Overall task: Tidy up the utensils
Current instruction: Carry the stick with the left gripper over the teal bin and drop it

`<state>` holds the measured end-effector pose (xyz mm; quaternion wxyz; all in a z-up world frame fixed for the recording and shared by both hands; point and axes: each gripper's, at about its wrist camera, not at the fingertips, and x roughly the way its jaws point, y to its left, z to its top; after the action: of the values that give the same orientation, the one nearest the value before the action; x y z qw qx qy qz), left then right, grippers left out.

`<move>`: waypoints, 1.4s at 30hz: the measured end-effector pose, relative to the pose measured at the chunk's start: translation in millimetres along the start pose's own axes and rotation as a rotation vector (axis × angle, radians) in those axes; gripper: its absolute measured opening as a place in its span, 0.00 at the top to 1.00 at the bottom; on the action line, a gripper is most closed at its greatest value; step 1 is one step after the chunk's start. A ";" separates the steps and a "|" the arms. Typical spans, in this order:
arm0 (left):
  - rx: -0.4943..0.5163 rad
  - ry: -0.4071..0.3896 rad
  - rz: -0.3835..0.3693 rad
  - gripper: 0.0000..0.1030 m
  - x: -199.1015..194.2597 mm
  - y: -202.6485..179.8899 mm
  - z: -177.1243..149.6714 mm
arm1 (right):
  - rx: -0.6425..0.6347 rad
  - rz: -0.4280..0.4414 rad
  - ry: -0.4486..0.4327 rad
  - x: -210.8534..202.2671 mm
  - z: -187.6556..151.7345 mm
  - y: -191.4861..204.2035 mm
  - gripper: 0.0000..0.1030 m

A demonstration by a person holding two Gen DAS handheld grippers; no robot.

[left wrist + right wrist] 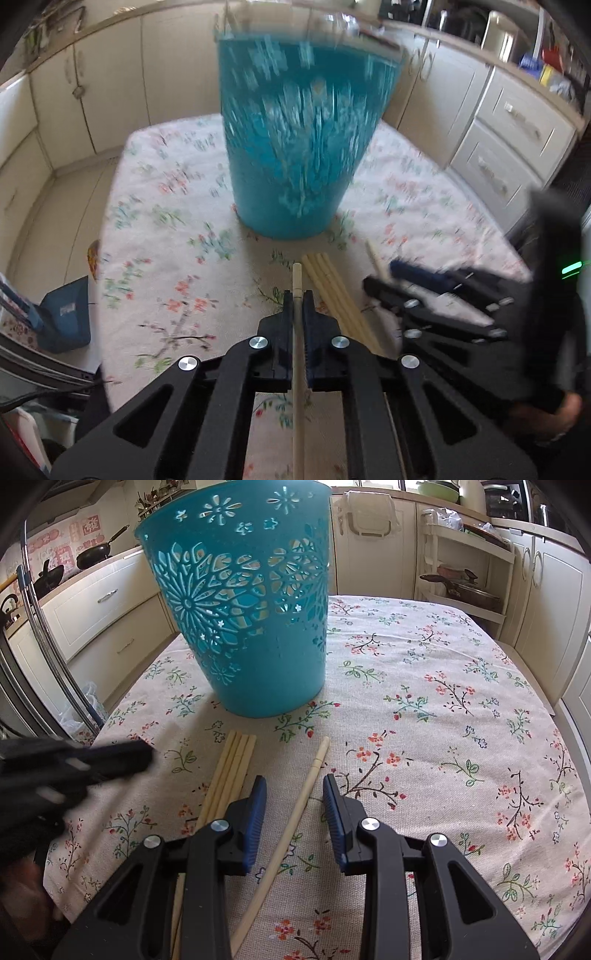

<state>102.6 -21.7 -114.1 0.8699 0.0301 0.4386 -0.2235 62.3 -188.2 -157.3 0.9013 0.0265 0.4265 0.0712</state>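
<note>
Left wrist view: left gripper angled downward, clenched on a chopstick, above the floral tablecloth

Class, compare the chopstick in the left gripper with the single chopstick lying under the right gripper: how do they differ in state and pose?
The left gripper is shut on its chopstick; the single chopstick lies on the tablecloth between the right gripper's open jaws, ungripped. The gripped one runs straight along the fingers; the single one lies slanted. Both are pale sticks, tips toward the teal basket.
</note>
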 end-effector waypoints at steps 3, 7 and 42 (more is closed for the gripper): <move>-0.027 -0.077 -0.023 0.95 -36.5 3.1 19.2 | 0.004 0.003 0.000 -0.2 0.1 -0.3 0.69; -0.059 -0.209 -0.066 0.95 -86.3 1.5 54.9 | 0.010 0.011 0.001 0.7 0.3 -2.3 0.69; -0.268 -0.538 0.066 0.95 -33.5 23.4 231.8 | -0.006 0.005 0.003 3.0 0.9 -0.9 0.69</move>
<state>268.8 -46.0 50.8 0.9580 -0.1311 0.2166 -0.1349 65.0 -188.6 -159.0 0.9005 0.0245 0.4277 0.0749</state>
